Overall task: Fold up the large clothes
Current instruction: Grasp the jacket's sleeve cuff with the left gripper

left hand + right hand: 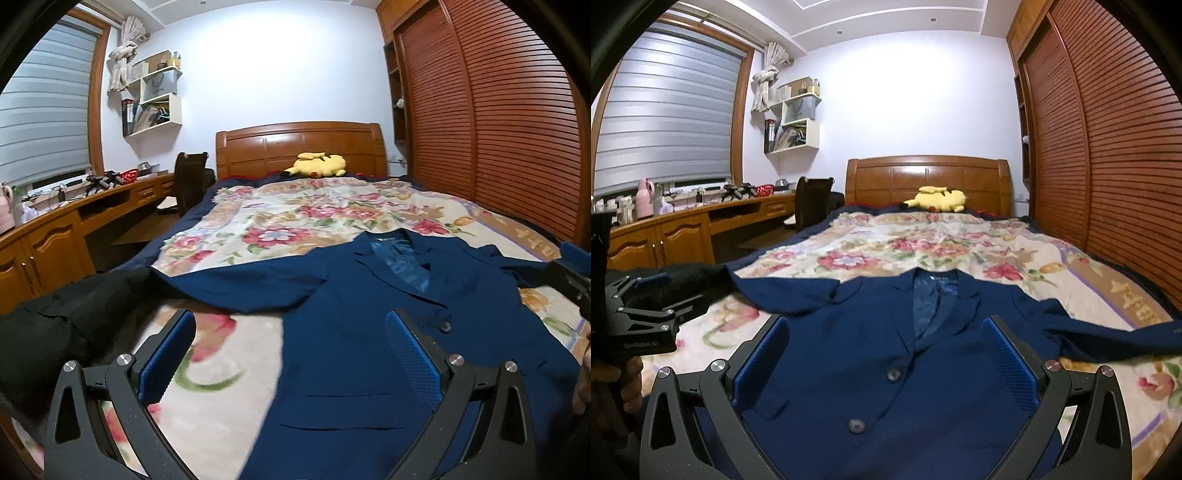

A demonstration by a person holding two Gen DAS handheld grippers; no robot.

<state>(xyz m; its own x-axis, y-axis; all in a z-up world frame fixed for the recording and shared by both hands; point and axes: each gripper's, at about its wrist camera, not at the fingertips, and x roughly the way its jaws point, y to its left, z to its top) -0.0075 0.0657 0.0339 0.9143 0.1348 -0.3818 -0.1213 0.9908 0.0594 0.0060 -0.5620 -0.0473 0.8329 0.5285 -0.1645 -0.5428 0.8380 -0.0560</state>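
Note:
A navy blue suit jacket [351, 306] lies flat, front up, on the flowered bedspread [288, 218]; it also shows in the right wrist view [871, 354] with both sleeves spread sideways and two buttons down the front. My left gripper [291, 339] is open and empty, above the jacket's left edge, one finger over the bedspread. My right gripper [886, 354] is open and empty, above the jacket's chest. The left gripper also shows at the left edge of the right wrist view [646, 306].
A black garment [62, 317] lies at the bed's left edge. A yellow plush toy [321, 164] rests by the wooden headboard [299, 144]. A wooden desk [59, 221] with clutter runs along the left; louvred wardrobe doors [498, 122] stand right.

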